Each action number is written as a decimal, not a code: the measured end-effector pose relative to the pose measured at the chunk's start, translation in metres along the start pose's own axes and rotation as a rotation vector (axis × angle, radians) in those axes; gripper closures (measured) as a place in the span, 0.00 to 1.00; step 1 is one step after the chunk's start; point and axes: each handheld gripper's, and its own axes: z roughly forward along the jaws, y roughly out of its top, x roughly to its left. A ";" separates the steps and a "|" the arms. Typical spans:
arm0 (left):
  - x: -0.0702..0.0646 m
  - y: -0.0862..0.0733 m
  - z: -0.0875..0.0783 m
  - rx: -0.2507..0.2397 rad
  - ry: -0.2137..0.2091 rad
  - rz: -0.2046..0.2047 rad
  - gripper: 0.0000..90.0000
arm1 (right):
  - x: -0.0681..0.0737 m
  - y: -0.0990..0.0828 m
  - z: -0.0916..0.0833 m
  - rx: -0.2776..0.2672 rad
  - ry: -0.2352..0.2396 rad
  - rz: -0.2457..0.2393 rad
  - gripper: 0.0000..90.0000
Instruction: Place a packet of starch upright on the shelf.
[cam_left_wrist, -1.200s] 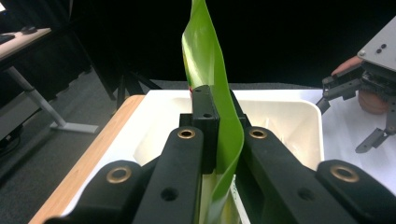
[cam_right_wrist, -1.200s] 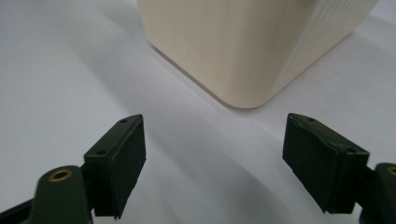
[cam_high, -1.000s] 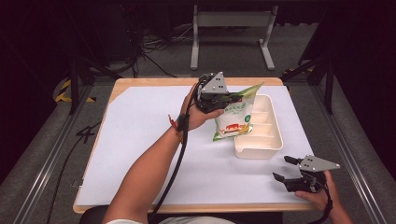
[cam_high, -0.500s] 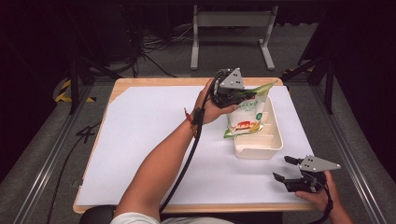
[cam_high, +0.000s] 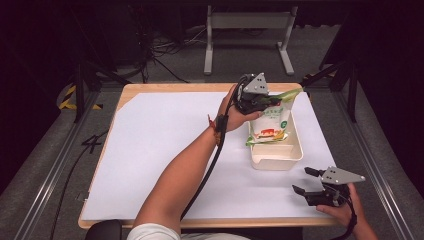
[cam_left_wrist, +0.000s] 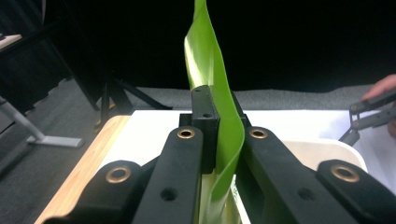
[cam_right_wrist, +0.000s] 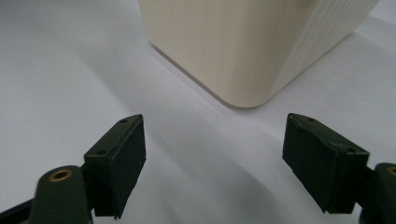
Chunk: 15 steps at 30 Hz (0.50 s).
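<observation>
The green-and-white printed plastic snack bag (cam_high: 270, 120) is pinched by its green top edge between the pressed-together left tongs (cam_high: 264, 103) and hangs below them, its lower end inside the cream rectangular plastic tray (cam_high: 295, 156). Placement seems nearly done; release is judged to remain. The bag looks glossy, thin and creased. The right tongs (cam_high: 306, 181) are held spread and empty, near the tray's corner over the white-covered desk (cam_high: 160, 150).

Dark room, grey carpet floor (cam_high: 45, 165), metal stand (cam_high: 248, 31) behind
</observation>
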 end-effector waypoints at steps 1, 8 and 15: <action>-0.001 0.000 0.002 0.000 -0.007 0.000 0.99 | 0.000 0.000 0.000 0.000 0.001 0.001 0.24; -0.009 -0.001 0.016 0.017 -0.035 0.009 0.99 | 0.000 0.000 0.000 0.002 0.004 -0.003 0.24; -0.016 -0.007 0.033 0.052 -0.063 0.007 0.98 | 0.001 0.000 0.000 0.003 0.006 -0.004 0.24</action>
